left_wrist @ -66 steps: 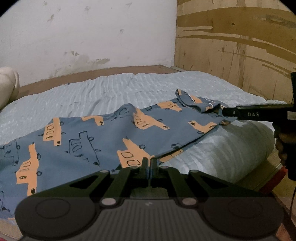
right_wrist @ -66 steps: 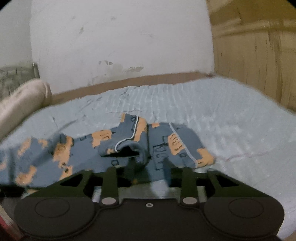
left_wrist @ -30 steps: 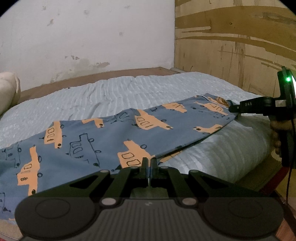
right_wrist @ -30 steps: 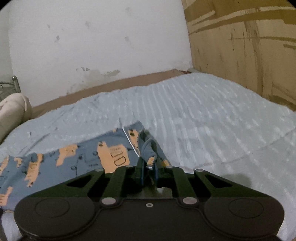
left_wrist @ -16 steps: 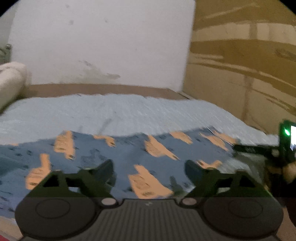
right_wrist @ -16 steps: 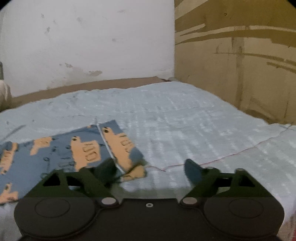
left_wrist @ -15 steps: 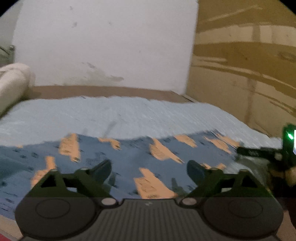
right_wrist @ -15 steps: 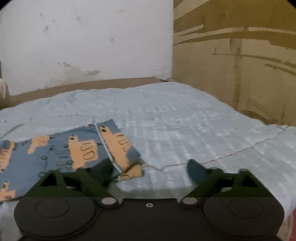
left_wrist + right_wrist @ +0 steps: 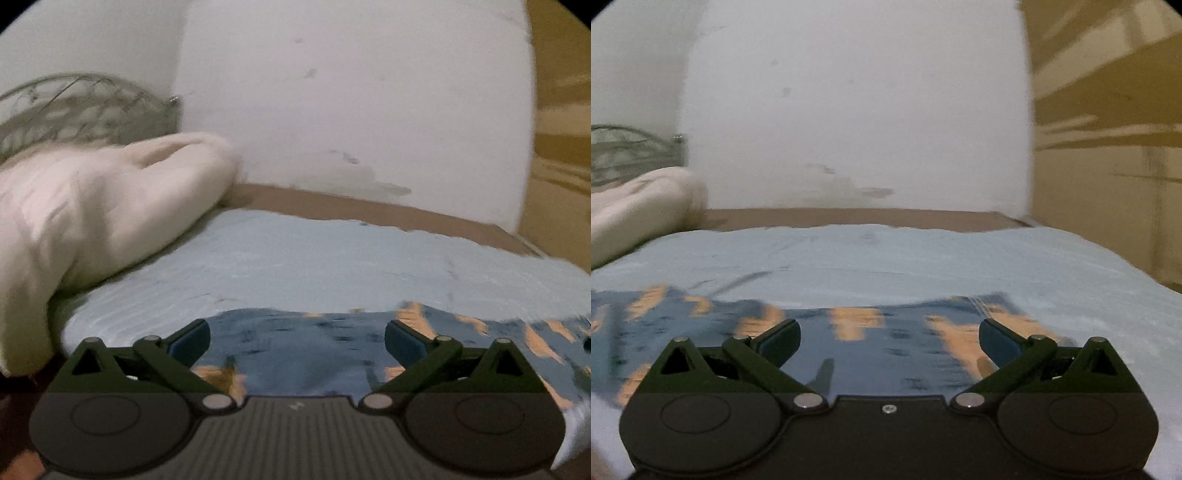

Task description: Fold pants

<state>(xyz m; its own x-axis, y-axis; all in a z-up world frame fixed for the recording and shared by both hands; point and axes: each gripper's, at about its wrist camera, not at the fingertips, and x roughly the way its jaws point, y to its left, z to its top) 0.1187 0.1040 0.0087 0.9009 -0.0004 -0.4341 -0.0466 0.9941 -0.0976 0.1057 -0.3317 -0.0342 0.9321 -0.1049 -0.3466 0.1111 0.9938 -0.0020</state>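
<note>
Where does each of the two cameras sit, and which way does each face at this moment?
Left wrist: on the left gripper, facing across the bed toward the pillow; its opening jaws show, nothing between them.
Right wrist: on the right gripper, facing across the pants toward the wall; its opening jaws show, nothing between them.
Shared: pants, bed, pillow, wall.

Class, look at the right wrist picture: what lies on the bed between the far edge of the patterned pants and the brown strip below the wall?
Only bare light blue bedcover lies between the pants and the brown strip, in the right wrist view.
</note>
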